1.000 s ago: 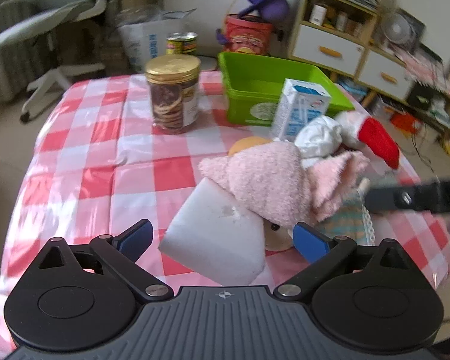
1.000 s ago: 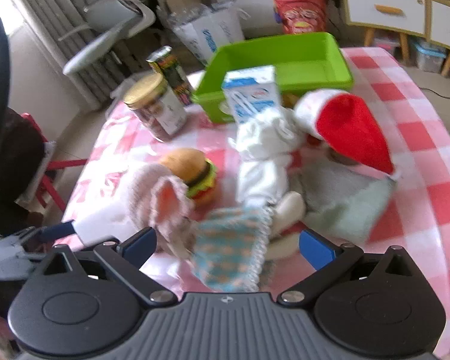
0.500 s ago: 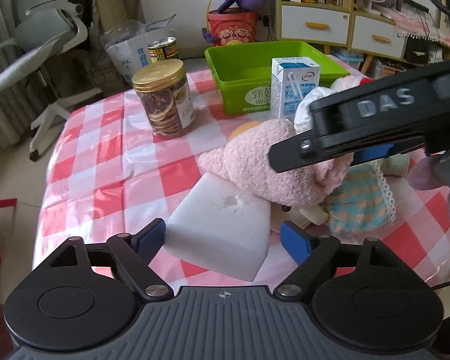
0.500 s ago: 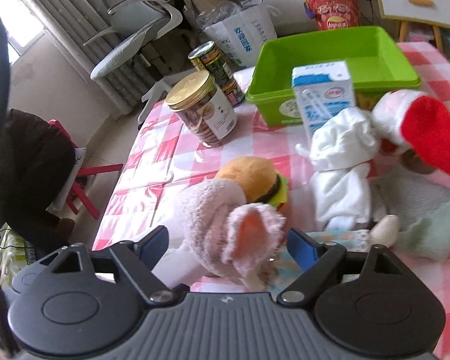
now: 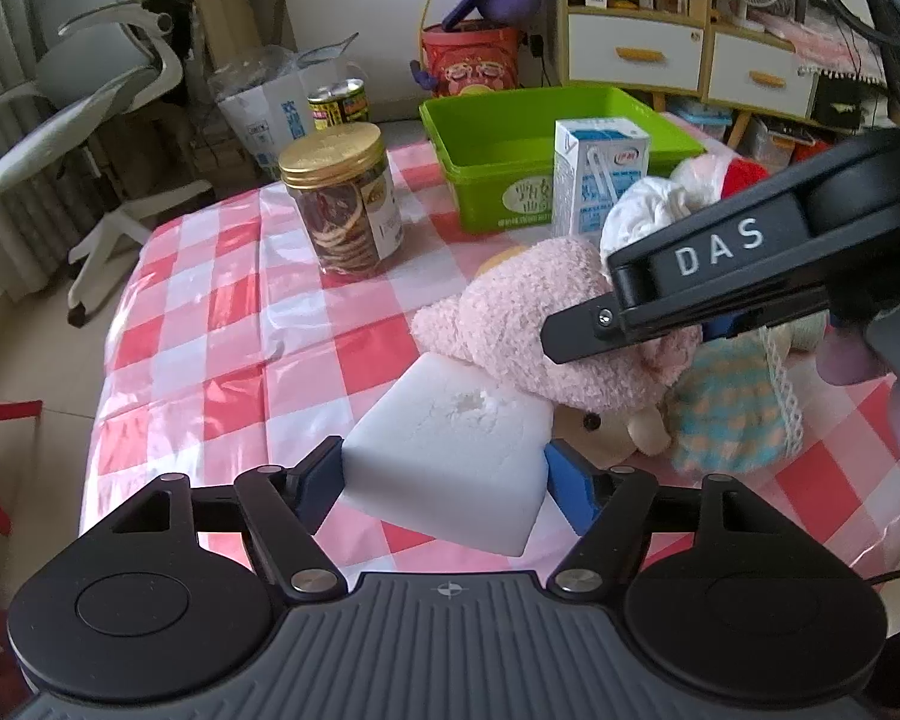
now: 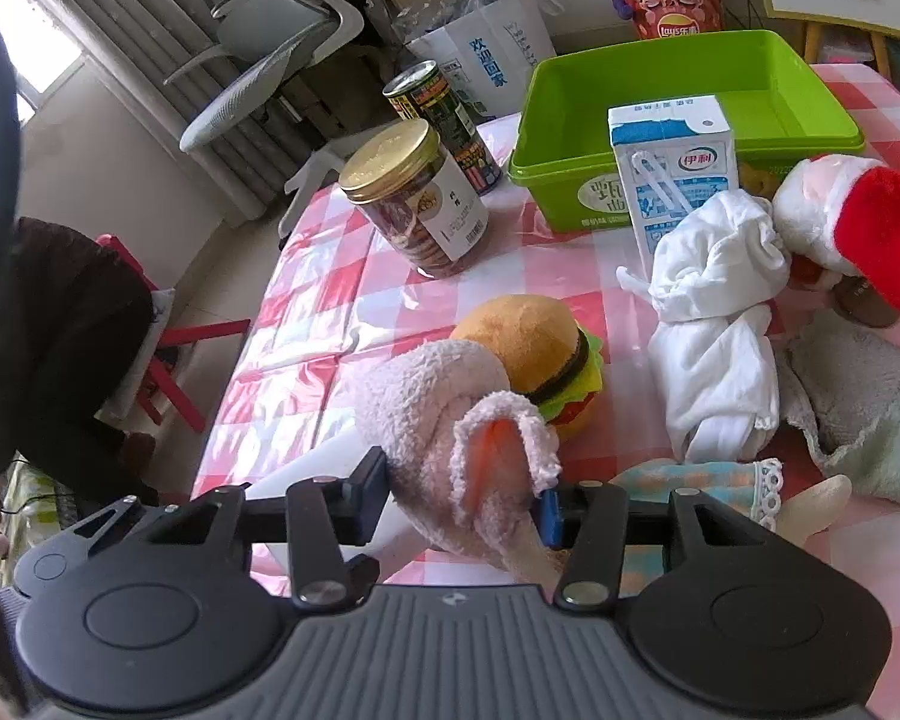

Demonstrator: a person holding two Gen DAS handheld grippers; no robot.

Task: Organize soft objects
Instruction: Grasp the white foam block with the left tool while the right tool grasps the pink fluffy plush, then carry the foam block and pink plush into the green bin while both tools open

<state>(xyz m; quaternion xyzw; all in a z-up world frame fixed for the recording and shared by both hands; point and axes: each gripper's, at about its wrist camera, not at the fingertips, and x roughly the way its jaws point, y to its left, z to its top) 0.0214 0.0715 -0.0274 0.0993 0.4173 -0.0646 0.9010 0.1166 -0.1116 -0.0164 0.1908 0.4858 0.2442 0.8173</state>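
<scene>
My left gripper (image 5: 444,483) has a white foam block (image 5: 450,456) between its blue pads. The jaws are closing and the pads touch the block's two sides at the table's near edge. A pink plush toy (image 5: 534,324) lies against the block's far side. My right gripper (image 6: 462,504) is closing on that pink plush (image 6: 438,408), and its pads squeeze the floppy ear. Its black body (image 5: 720,252) reaches in from the right in the left wrist view. A plush burger (image 6: 534,348), a white cloth bundle (image 6: 714,324) and a red-and-white hat (image 6: 870,234) lie nearby.
A green bin (image 6: 678,54) stands at the table's far side, with a milk carton (image 6: 672,168) in front of it. A gold-lidded jar (image 5: 342,204) and a can (image 6: 444,114) stand left of the bin. A doll in a checked dress (image 5: 732,408) and a grey-green cloth (image 6: 870,414) lie on the right.
The right gripper moved left from the checked dress to the pink plush and closed on its ear. The left gripper's pads narrowed from wide apart onto the foam block.
</scene>
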